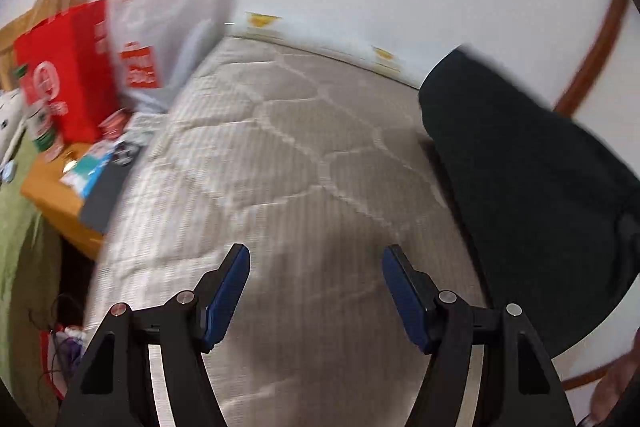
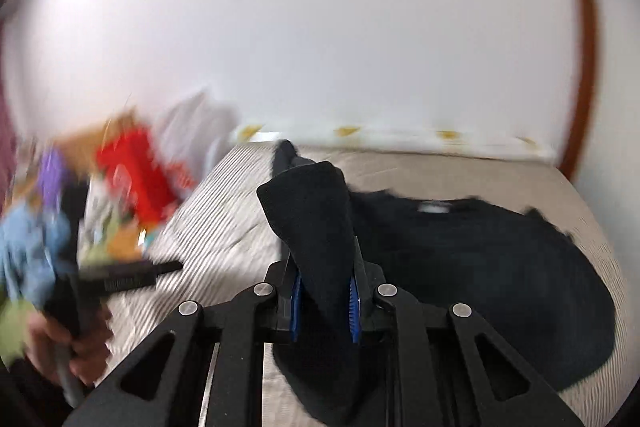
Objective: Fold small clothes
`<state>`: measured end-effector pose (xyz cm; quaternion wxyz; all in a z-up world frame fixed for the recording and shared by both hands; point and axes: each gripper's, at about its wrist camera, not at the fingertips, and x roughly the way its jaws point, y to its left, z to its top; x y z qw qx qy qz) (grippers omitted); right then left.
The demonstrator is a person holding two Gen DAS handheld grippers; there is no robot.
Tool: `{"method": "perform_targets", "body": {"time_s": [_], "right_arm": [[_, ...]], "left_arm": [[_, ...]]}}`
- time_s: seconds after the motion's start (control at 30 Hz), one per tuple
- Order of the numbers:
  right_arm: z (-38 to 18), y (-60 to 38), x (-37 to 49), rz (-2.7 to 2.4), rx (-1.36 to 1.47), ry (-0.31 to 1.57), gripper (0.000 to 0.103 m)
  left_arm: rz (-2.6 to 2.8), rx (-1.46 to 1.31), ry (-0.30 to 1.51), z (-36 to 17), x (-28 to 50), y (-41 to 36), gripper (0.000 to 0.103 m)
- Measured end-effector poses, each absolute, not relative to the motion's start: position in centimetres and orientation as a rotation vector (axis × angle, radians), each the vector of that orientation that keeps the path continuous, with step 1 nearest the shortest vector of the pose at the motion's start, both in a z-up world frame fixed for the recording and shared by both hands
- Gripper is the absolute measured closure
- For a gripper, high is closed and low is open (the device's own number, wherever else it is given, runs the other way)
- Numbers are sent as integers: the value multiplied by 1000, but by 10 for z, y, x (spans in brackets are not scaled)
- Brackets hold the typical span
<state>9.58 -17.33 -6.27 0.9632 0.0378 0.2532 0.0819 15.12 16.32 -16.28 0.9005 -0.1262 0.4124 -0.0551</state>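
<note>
My right gripper (image 2: 326, 301) has its jaws clenched on a fold of the black garment (image 2: 480, 255), whose remainder lies spread on the bed (image 2: 224, 227). My left gripper (image 1: 316, 291) hangs released over bare mattress, the garment to its right.

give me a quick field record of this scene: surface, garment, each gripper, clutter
surface: quilted beige bed cover
garment: black garment lying on the bed, one part lifted
left gripper: open, nothing between its pads
right gripper: shut on a fold of the black garment
clutter: red bag and white bag beside the bed
</note>
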Motion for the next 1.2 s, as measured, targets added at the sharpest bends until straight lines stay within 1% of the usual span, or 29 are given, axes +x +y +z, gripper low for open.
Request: {"method": "perform_targets", "body": {"time_s": [0.1, 0.17, 0.3, 0.37, 0.47, 0.53, 0.67, 0.77, 0.97, 1.1, 1.2], "right_arm": [[-56, -234, 84, 83, 163, 484, 86], [-62, -276, 79, 24, 222, 490, 86], [-100, -350, 75, -74, 312, 579, 84], [-133, -381, 75, -91, 355, 675, 81], [-166, -409, 67, -75, 411, 747, 71], [-170, -419, 62, -65, 407, 748, 61], [-155, -430, 55, -88, 343, 685, 59], [-149, -441, 67, -43, 335, 688, 57], [-159, -442, 132, 72, 322, 795, 54], [-177, -437, 178, 135, 281, 903, 52], [-197, -440, 199, 159, 309, 977, 50]], "left_arm": [[-156, -240, 862, -161, 158, 133, 36], [-180, -232, 868, -161, 162, 113, 36], [-222, -215, 894, -165, 169, 72, 36], [-240, -193, 909, -169, 170, 49, 36], [-272, -164, 925, -170, 170, 21, 36], [-280, -150, 928, -169, 170, 8, 36], [-289, -141, 924, -161, 169, -16, 36], [-298, -140, 917, -156, 171, -27, 36], [-323, -133, 894, -148, 185, -51, 36], [-329, -125, 892, -148, 198, -62, 36], [-331, -122, 892, -149, 206, -67, 36]]}}
